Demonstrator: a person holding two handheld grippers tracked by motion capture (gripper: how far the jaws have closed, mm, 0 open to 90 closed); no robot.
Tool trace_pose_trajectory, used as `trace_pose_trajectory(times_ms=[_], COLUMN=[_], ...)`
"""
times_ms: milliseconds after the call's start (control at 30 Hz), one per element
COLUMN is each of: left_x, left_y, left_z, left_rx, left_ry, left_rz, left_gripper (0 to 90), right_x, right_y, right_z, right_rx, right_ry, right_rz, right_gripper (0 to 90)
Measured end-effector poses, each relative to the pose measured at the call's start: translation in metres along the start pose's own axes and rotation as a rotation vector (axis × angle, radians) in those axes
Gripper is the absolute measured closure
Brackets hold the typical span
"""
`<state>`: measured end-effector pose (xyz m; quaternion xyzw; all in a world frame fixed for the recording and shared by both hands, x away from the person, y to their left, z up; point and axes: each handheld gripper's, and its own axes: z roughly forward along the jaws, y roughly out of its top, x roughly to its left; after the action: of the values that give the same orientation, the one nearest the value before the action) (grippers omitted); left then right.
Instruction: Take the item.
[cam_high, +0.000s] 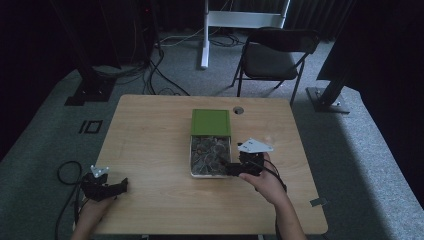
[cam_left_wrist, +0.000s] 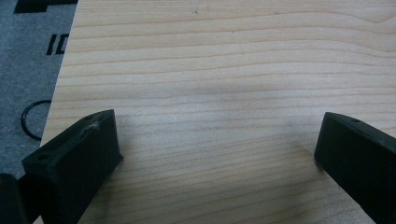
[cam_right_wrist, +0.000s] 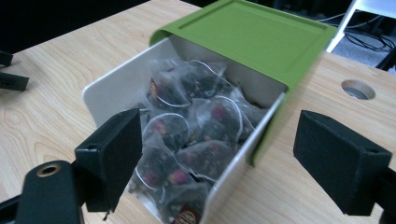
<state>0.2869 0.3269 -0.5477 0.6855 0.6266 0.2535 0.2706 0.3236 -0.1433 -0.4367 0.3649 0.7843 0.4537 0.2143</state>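
At the near left corner of the wooden worktop (cam_high: 150, 150), the left gripper (cam_high: 117, 187) rests wide open and empty. Farther in, the right gripper (cam_right_wrist: 217, 163) hangs wide open astride the white drawer's (cam_right_wrist: 112, 95) near corner. Clear tea bags (cam_right_wrist: 196, 126) fill this drawer, pulled halfway out of its green box (cam_right_wrist: 247, 35) at the worktop's middle.

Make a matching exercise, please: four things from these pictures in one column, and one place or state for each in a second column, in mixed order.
Things:
1. green lid
2. tea bags
3. left gripper
4. right gripper

Places or states:
A. open, over bare wood near the table's left edge
B. slid back over the far half of the box
C. open, at the white drawer's near end
D. piled inside the white drawer

Pairs: 1-B, 2-D, 3-A, 4-C
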Motion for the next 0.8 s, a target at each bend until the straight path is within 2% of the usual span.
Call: trace_pose_trajectory(times_ms=[800], left_x=[0.0], left_y=[0.0], left_z=[0.0], left_rx=[-0.001], left_ry=[-0.002], left_rz=[0.002], left_gripper=[0.5], right_x=[0.037], right_y=[0.011], right_z=[0.029], right_rx=[0.018], right_ry=[0.111], right_rz=[-0.06], right_gripper=[17.2])
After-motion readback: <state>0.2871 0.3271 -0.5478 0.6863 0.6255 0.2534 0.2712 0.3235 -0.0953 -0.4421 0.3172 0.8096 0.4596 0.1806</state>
